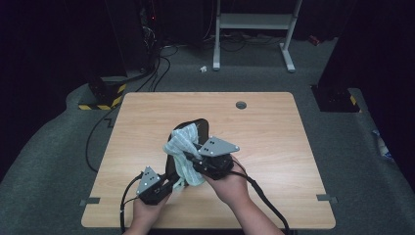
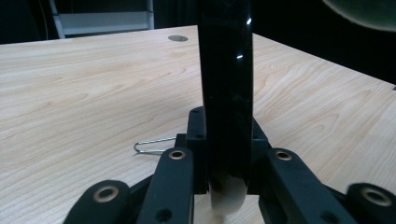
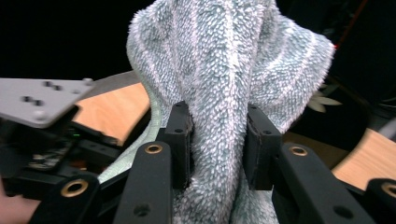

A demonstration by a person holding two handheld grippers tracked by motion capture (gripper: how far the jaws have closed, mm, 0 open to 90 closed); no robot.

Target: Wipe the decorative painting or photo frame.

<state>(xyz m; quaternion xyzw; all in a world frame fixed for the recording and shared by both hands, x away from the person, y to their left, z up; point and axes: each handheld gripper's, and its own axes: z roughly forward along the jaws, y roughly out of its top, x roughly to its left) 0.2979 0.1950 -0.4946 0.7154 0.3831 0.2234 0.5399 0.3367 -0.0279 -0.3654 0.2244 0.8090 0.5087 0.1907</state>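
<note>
Nearest the camera in the high view, low in the frame, the person's two hands bring in the tongs. The left tongs [image 1: 169, 182] are closed on the lower edge of a black glossy pan-like dish [image 1: 188, 142], which stands tilted on edge above the bench [image 1: 274, 127] at the centre of the frame. In the left gripper view the dark, shiny rim [image 2: 226, 70] rises straight up between the two pads, pinched narrow, with the pale wood grain behind it. The right tongs [image 1: 193, 159] are clamped on a bunched, pale green-grey towelling cloth [image 3: 224, 79]; in the right gripper view the pile bulges out above and to both sides of the pads. In the high view the cloth lies against the dish's upper and inner face, so I judge this to be wiping.

A small wire clip [image 2: 152, 145] lies on the bench just beyond the left tongs.

Risks, as I judge them: the dish is held by a thin, slick edge alone, so pressure from the wiping stroke could pivot it in the pads or push it free, and it would drop on the bench. The cloth is gripped as a loose wad; dragging may pull it out, leaving bare pads scraping the gloss.
</note>
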